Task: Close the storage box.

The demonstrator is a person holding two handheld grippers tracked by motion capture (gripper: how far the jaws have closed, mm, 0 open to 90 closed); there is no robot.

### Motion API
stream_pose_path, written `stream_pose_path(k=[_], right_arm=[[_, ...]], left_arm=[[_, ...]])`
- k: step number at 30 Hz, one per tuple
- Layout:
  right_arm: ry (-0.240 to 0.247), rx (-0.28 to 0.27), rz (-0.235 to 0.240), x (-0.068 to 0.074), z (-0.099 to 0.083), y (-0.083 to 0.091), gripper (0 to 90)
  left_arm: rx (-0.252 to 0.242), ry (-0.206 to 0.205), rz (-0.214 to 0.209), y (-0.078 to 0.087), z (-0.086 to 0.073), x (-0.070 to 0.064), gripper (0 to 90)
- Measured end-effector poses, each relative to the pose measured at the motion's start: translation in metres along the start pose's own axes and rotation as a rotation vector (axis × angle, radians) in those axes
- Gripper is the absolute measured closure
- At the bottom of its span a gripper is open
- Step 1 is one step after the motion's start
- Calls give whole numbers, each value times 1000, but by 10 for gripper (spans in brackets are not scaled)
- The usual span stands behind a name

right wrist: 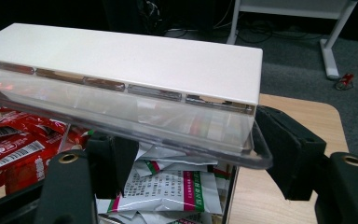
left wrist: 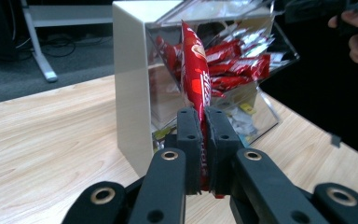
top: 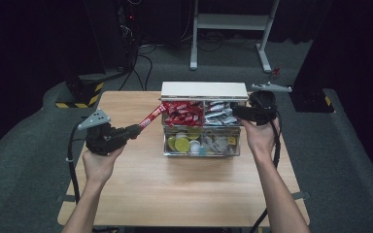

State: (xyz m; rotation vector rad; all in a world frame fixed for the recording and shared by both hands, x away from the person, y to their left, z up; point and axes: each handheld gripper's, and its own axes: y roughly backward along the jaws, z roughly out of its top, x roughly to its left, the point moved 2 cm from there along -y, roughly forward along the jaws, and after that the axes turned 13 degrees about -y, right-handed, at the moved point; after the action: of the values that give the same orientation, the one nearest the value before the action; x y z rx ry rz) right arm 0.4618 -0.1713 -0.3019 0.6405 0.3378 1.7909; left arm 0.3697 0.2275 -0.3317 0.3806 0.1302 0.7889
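the left tool (left wrist: 200,154) is closed tight on one end of a red sachet (left wrist: 195,74), so the free end points toward the organiser box (top: 201,124) on the desk (top: 175,189). in the high view the sachet (top: 151,115) bridges the gap between tool and the box's upper left compartment, where the other red sachets (top: 182,112) lie; this looks like loading or removal, which one cannot be told.

the right tool (right wrist: 191,163) stands with its jaws spread wide at the box's upper right corner, under the edge of the clear lid (right wrist: 135,126), apparently propping it up so the compartment stays accessible. white sachets (right wrist: 168,186) lie in the compartment below.
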Motion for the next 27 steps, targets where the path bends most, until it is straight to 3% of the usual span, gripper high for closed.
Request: stream_pose_path(k=[8,17,27], right_arm=[[-5,-4,-1,1,2,-1,317],[-6,-3,-8,2,2,-1,315],[-8,1,0,1,3,1,327]], left_arm=[[-9,17,34,13,-7,7,860],[3,72,74,18,-24,19,860],[3,82,131,20,-37,25,860]])
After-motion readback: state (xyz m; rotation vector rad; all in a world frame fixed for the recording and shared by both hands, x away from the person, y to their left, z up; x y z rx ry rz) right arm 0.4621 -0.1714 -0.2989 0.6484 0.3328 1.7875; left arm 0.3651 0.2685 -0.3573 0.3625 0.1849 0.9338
